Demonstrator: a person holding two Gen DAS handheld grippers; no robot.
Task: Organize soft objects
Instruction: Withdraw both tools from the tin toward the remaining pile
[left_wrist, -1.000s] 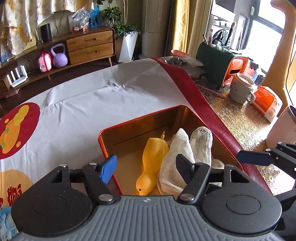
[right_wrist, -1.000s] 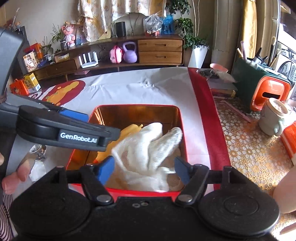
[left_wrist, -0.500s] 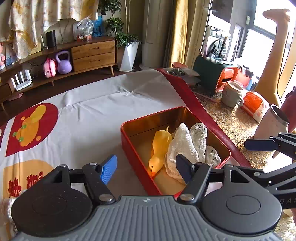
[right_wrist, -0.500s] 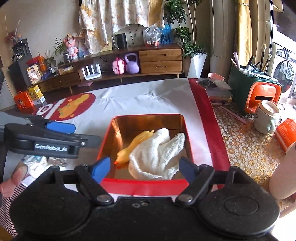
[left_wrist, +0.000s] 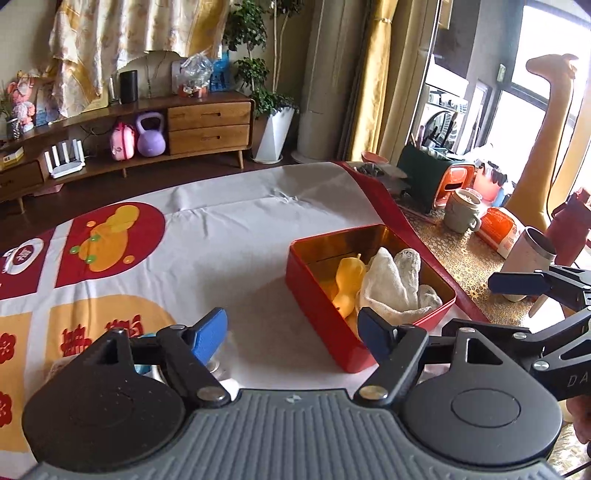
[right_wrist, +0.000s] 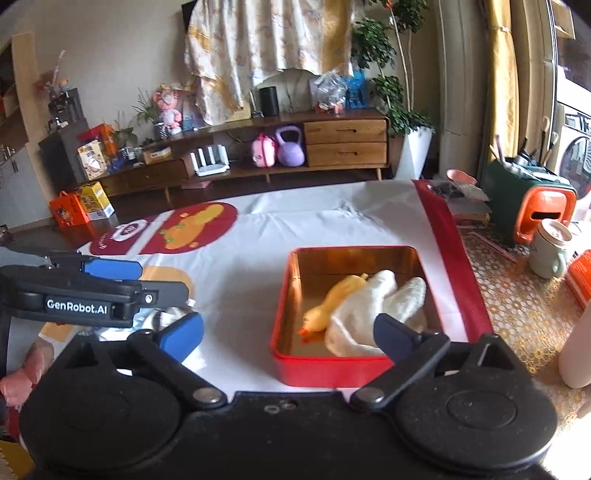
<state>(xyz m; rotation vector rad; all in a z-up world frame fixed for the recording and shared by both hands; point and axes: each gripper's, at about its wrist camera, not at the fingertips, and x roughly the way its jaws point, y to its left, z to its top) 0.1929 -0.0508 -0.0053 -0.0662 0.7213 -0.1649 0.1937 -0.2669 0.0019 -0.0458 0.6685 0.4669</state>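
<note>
Left wrist view alone shows a giraffe figure (left_wrist: 550, 122) by the window, while both grippers (left_wrist: 291, 328) (right_wrist: 290, 334), jaws just widened and empty, face the red tin (right_wrist: 332, 373) holding duck (right_wrist: 332, 302) and cloth (right_wrist: 369, 314) on the printed tablecloth (right_wrist: 314, 221).

Glossy metal tin (right_wrist: 364, 373) holds a coarse-woven cloth (right_wrist: 373, 314) and smooth rubbery duck (right_wrist: 328, 304).

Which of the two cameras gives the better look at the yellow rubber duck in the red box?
The right wrist view: there the yellow duck lies nearly whole, its head and orange beak clear of the white cloth. In the left wrist view the duck is partly hidden behind the red tin's near wall and the cloth.
</note>
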